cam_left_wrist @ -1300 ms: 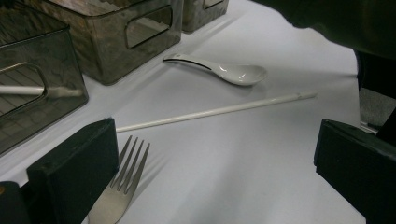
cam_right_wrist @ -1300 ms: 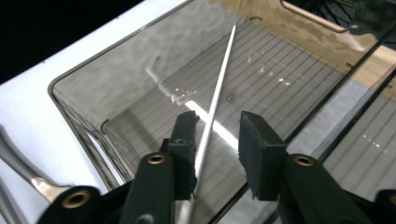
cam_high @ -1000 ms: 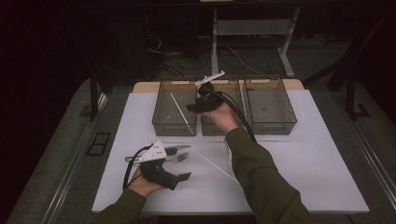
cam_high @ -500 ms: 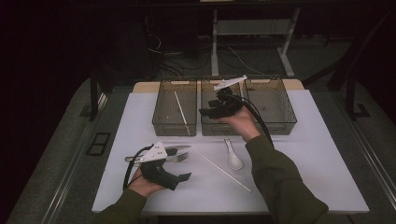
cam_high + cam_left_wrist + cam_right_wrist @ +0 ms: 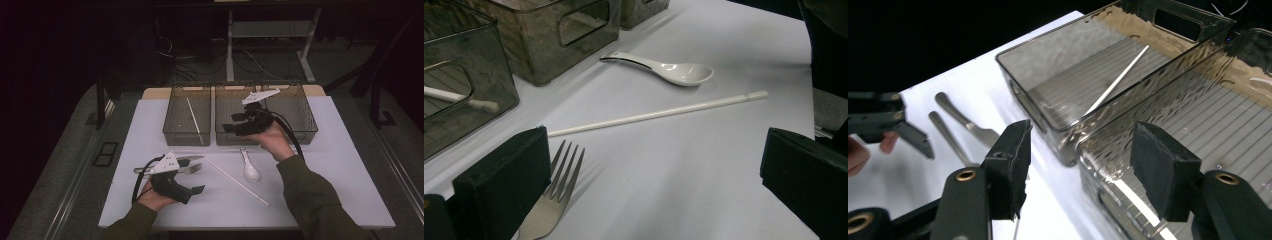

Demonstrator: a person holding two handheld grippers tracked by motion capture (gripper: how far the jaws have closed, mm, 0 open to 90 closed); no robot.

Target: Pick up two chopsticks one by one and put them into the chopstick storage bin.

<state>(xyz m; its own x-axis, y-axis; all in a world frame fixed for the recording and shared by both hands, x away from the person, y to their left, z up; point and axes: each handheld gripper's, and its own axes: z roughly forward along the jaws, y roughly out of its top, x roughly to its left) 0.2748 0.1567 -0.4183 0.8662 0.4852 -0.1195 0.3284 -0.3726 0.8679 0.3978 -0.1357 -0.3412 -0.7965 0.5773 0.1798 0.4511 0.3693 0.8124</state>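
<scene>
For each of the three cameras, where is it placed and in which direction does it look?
High view: sits above the person's side, looking forward and down on the table; both forearms, left gripper and right gripper show.
Left gripper view: rides the left gripper, looking low across the table at the spoon; its two black jaws show.
Right gripper view: rides the right gripper, looking down at the middle bin; its jaws stand apart.
Shared: the fork and the white chopstick also appear in the high view.

3 bins (image 5: 187,112). 2 white sticks: 1 in left bin (image 5: 194,117), 1 on table (image 5: 235,181). 1 spoon (image 5: 249,169). 1 fork (image 5: 187,170). 1 knife (image 5: 192,159).
</scene>
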